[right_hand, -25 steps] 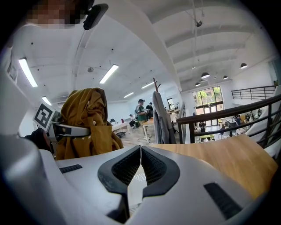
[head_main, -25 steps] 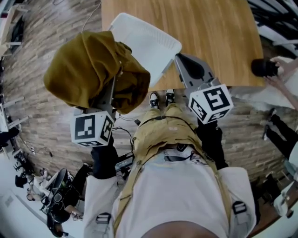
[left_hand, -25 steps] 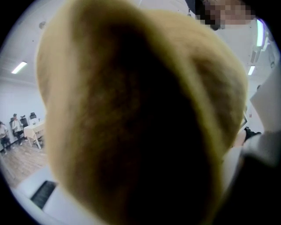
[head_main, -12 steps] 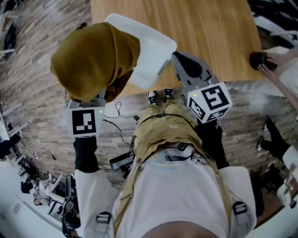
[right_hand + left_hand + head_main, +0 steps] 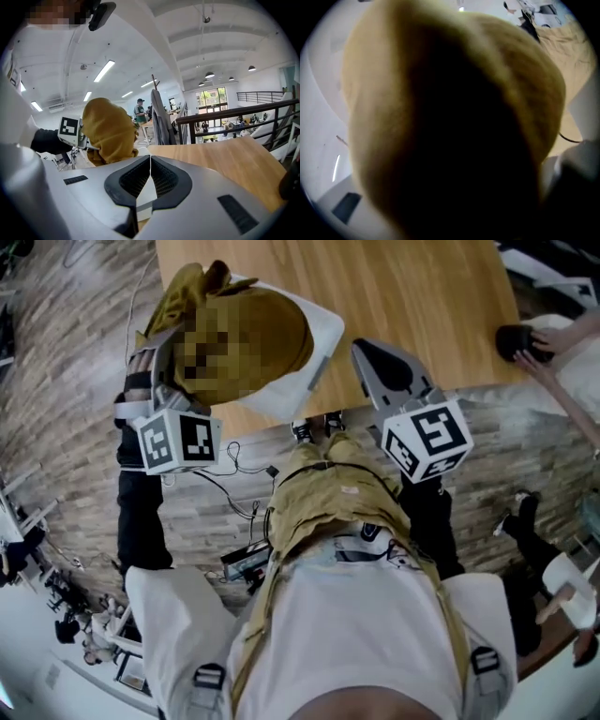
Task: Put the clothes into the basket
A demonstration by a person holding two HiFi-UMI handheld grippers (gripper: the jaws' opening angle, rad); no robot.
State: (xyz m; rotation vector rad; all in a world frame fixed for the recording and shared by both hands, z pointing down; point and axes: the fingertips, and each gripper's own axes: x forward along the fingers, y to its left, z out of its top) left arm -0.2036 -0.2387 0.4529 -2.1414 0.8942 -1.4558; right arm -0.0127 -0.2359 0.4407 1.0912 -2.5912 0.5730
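The step in hand is the drop. The left tongs are clamped on a bunched mustard garment, held over the white basket at the upper left of the head view, on the worktop corner. The cloth fills the left gripper view. The right tongs are together and empty, at centre right. Next, I judge, the bundle must be lowered inside the rim and released. Counted: one garment, one basket, two tongs.
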